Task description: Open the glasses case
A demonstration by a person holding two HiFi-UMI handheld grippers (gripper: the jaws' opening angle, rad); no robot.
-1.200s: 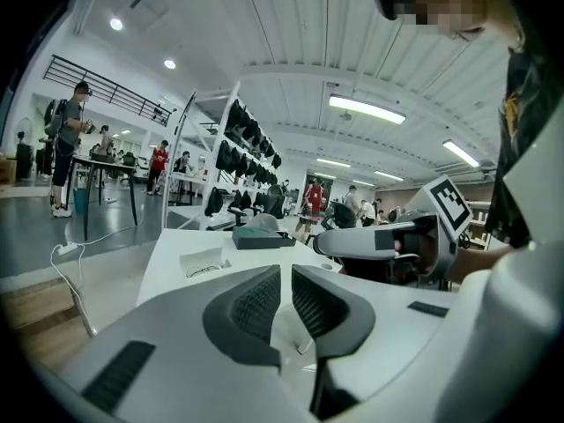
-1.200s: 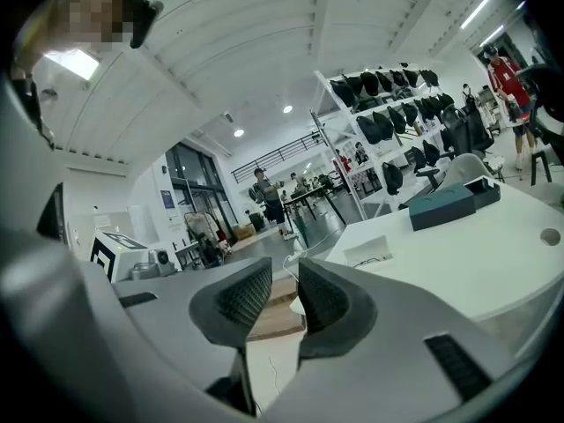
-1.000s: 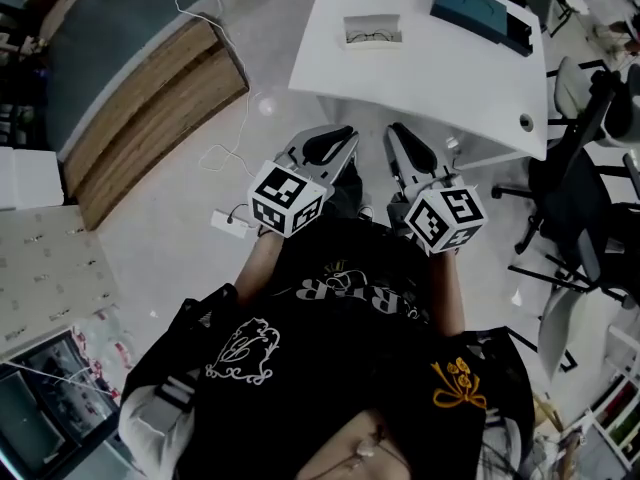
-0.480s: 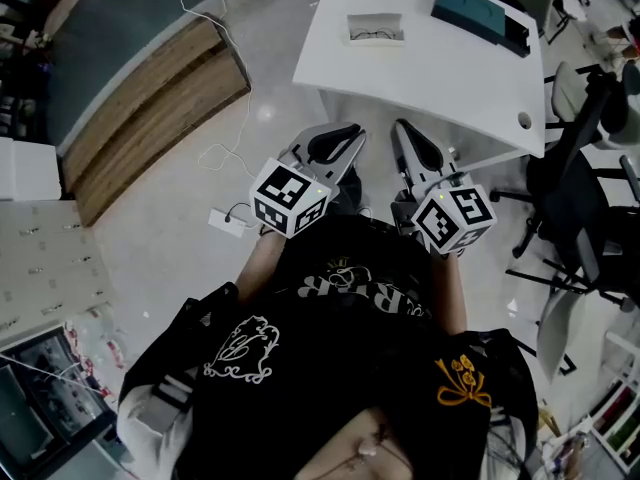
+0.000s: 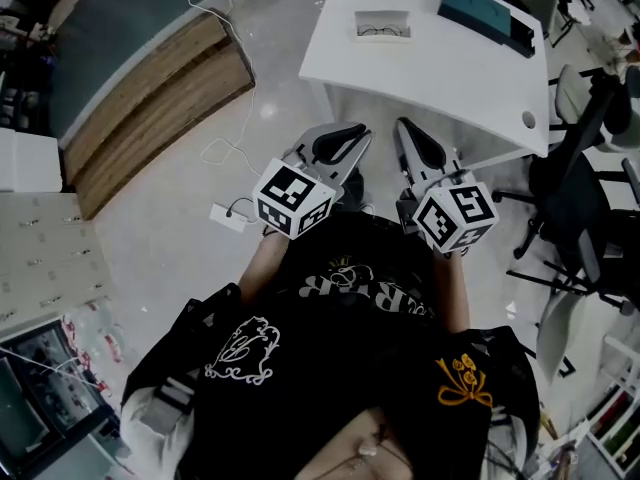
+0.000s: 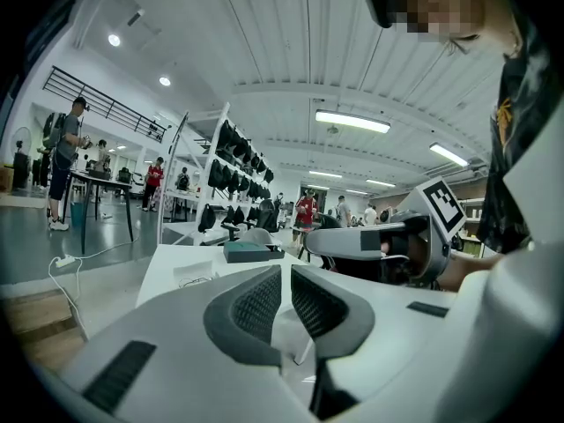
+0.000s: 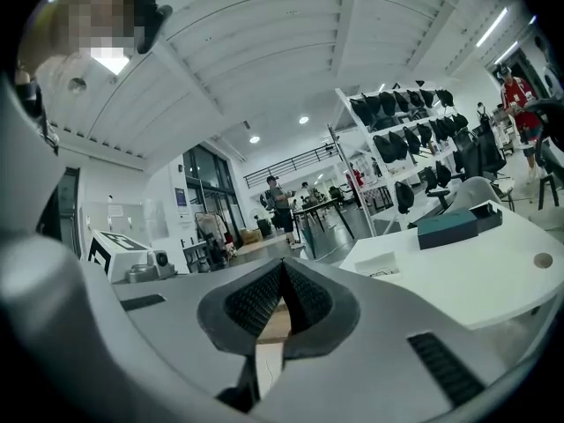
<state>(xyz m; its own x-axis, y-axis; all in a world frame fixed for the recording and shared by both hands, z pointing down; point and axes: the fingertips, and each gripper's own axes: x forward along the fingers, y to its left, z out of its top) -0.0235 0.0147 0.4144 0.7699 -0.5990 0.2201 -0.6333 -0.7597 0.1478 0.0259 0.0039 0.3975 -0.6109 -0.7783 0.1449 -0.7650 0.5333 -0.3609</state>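
Evidently held left tool [image 6: 286, 276] released, right tool [image 7: 283, 267] clenched empty; risked shoving glasses case [image 5: 478, 8], far ahead on counter [image 5: 440, 68], unopened.

Right gripper [image 7: 280, 270] jaws went from slightly apart to closed, pads [image 7: 306, 300] now meeting at the tips with nothing between them. Both it and left gripper [image 5: 338, 144] drifted slightly up-right in head view.
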